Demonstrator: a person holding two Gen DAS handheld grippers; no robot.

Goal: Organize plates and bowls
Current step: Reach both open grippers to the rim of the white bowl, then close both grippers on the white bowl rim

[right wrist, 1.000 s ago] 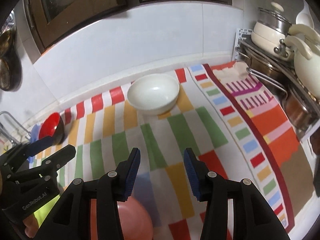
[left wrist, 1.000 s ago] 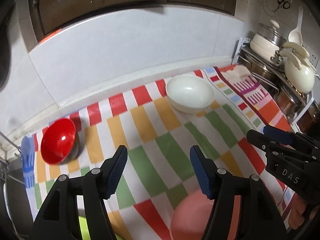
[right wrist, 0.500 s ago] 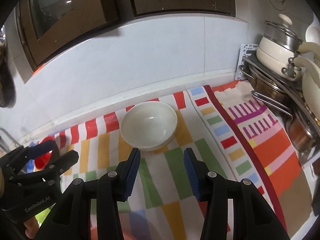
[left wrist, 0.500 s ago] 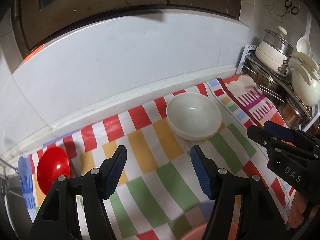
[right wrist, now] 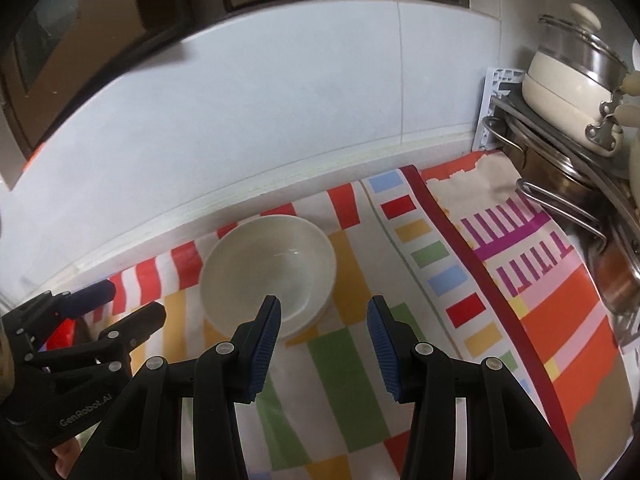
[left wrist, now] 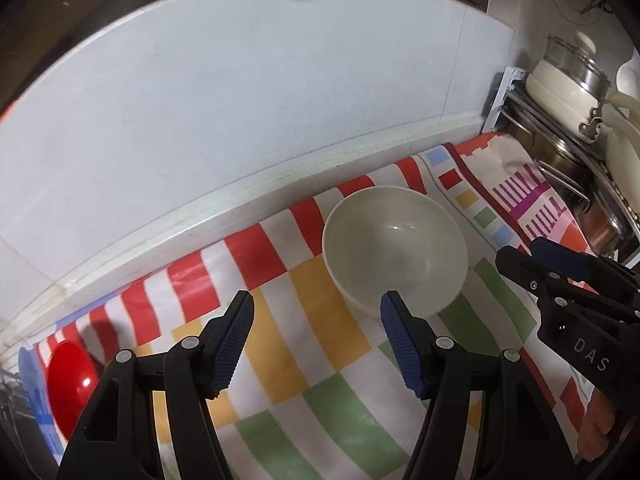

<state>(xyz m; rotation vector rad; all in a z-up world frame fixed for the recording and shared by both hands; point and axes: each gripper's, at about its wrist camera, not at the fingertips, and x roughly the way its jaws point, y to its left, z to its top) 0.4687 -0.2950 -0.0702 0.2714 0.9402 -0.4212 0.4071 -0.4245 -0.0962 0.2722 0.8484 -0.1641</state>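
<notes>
White bowl [left wrist: 394, 250] sits on the striped cloth [left wrist: 320, 332] nr the wall. Both grippers, left [left wrist: 317, 344] & right [right wrist: 324, 344], gape, empty. Bowl looks hard, slippy, breakable; pinch its rim.

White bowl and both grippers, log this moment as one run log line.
white bowl: upright, empty, on striped cloth | left gripper: open, empty | right gripper: open, empty | red bowl: far left
</notes>
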